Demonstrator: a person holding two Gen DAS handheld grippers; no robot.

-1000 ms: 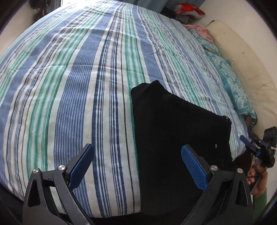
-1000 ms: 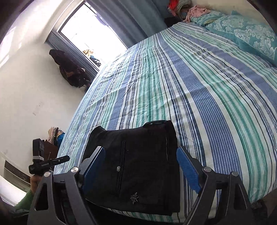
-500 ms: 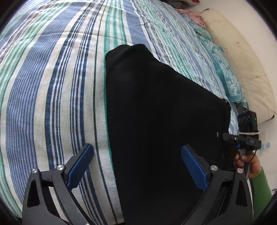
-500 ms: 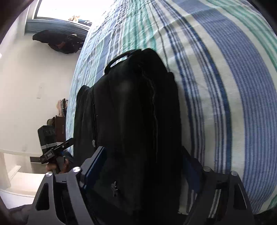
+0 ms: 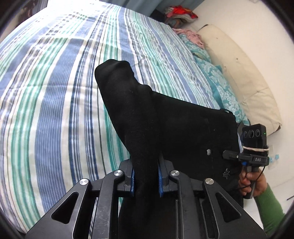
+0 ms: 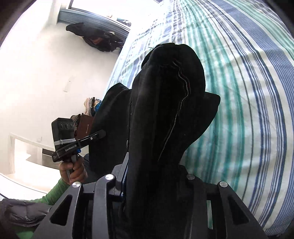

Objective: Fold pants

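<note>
Black folded pants (image 5: 183,125) lie on the striped bedspread (image 5: 55,92), near its front edge. My left gripper (image 5: 146,176) is closing, and its blue pads (image 5: 132,177) press a raised fold of the pants between them. In the right wrist view the pants (image 6: 165,92) bunch up thickly, with my right gripper (image 6: 152,174) closing on them. Only its left pad (image 6: 125,176) shows; the other is hidden by cloth. Each view also shows the other gripper, held by a hand in a green sleeve: the right gripper (image 5: 253,158) and the left gripper (image 6: 73,145).
Teal patterned pillows (image 5: 220,88) and a cream cushion (image 5: 238,73) line the bed's right side, with a pile of clothes (image 5: 180,14) at the far corner. In the right wrist view a white wall, a bright window (image 6: 110,11) and dark hanging clothes (image 6: 95,38) stand left of the bedspread (image 6: 248,92).
Both grippers stood wide open over the flat pants. They moved in on the near edge, their jaws closed on the cloth, and the gripped folds now rise off the bed.
</note>
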